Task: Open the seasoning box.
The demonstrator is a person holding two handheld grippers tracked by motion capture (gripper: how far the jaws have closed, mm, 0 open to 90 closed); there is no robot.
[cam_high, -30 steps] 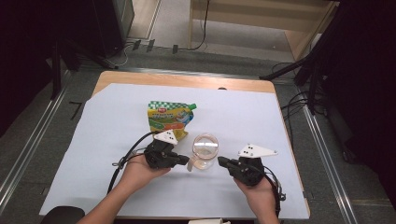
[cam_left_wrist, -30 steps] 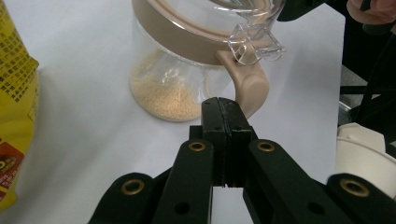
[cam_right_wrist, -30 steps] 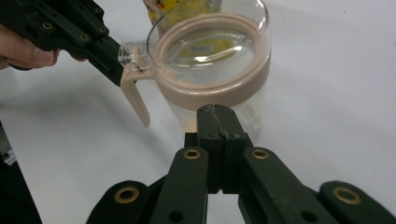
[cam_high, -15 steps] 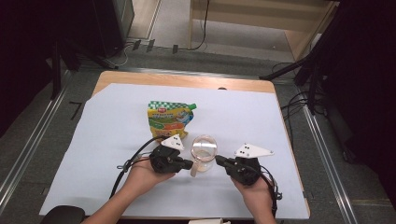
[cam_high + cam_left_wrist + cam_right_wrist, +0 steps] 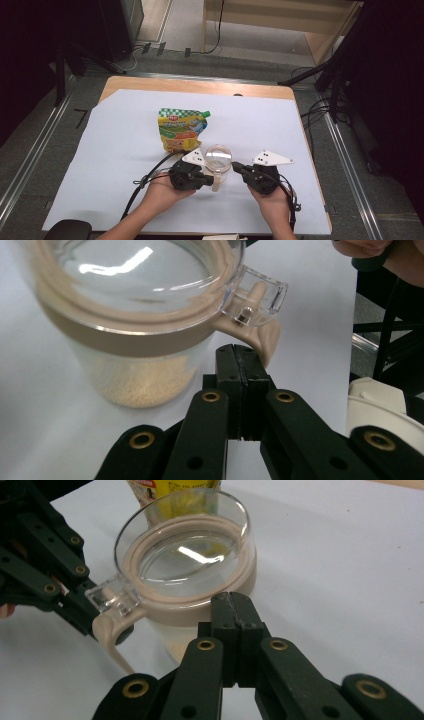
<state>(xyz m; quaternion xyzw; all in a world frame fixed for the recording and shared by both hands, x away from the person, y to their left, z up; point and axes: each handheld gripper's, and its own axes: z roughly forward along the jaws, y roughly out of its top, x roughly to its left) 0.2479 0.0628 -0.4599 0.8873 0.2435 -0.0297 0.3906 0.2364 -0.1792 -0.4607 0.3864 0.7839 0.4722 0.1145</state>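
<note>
A clear jar [image 5: 218, 160] with a beige band, a clear lid and a beige latch stands on the white sheet; pale grains lie in its bottom [image 5: 142, 385]. My left gripper [image 5: 209, 179] is at its left, shut, its tips [image 5: 239, 352] just under the latch [image 5: 255, 315] with nothing between them. From the right, my right gripper [image 5: 236, 167] is also shut, its tips [image 5: 231, 602] against the jar's beige band [image 5: 200, 611]. Across the jar in the right gripper view, the left gripper [image 5: 47, 567] sits beside the latch [image 5: 112, 615].
A green and yellow spouted pouch [image 5: 181, 129] lies flat just behind the jar, its lower end visible in the right gripper view [image 5: 170, 490]. The white sheet [image 5: 100, 150] covers a wooden table [image 5: 150, 85]. Cables trail from both grippers toward the near edge.
My left gripper has shifted slightly right and nearer, bringing its tips in by the jar's latch. The right gripper and the jar have barely moved.
</note>
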